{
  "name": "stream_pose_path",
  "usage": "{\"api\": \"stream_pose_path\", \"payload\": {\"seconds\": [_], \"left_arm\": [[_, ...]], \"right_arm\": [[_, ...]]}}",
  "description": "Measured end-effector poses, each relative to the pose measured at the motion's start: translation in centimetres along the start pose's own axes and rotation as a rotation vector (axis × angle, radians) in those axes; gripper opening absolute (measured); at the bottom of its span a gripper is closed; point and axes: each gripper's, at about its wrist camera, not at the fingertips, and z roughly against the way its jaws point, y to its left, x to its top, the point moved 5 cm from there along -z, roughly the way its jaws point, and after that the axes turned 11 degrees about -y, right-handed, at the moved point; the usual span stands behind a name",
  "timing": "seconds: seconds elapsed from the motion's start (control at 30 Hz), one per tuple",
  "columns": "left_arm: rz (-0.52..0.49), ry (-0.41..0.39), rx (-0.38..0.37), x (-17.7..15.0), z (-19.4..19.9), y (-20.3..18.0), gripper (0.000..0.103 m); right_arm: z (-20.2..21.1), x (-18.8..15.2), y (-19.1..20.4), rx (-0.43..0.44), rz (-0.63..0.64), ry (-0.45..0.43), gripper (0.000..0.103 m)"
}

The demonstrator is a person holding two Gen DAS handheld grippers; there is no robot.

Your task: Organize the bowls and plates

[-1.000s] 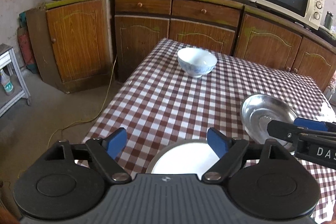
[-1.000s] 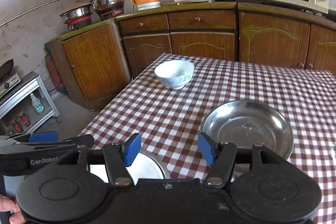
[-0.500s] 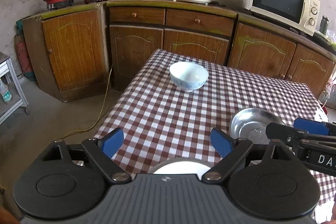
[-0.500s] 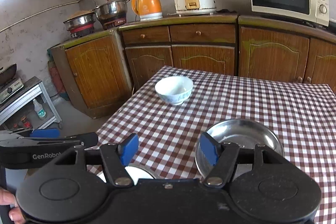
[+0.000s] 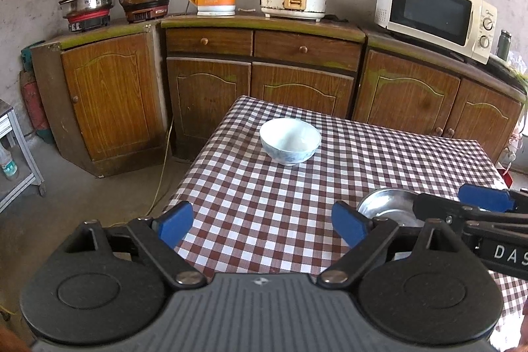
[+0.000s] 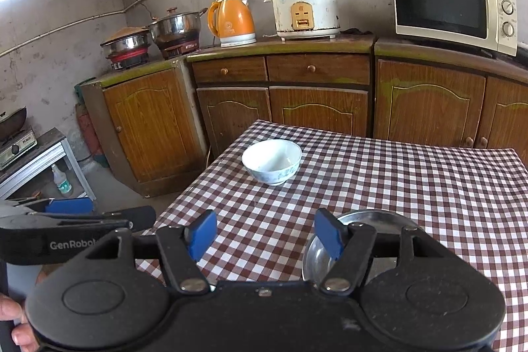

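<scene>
Bowl (image 5: 290, 145) sat well ahead near the table's (image 5: 264, 213) far left corner, roughly centred off the empty, wide-open left gripper (image 5: 262, 225), while the steel plate (image 6: 333, 253) lay just under the right gripper (image 6: 265, 235), also open and empty, so probably the nearer pick.

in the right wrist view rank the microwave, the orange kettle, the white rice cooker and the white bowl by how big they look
1. Cream microwave, clearly largest.
2. White rice cooker.
3. Orange kettle and white patterned bowl: about alike; the bowl sits nearer the camera, so I won't rank them.
</scene>
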Motion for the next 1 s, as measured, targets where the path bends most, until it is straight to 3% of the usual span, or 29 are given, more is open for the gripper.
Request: {"api": "stream_pose_path", "payload": {"seconds": [1.0], "left_arm": [[-0.002,-0.029,-0.007,1.4,-1.0,-1.2,0.094]], "right_arm": [[-1.2,2.0,-0.6,-0.004,-0.001,-0.032,0.079]]}}
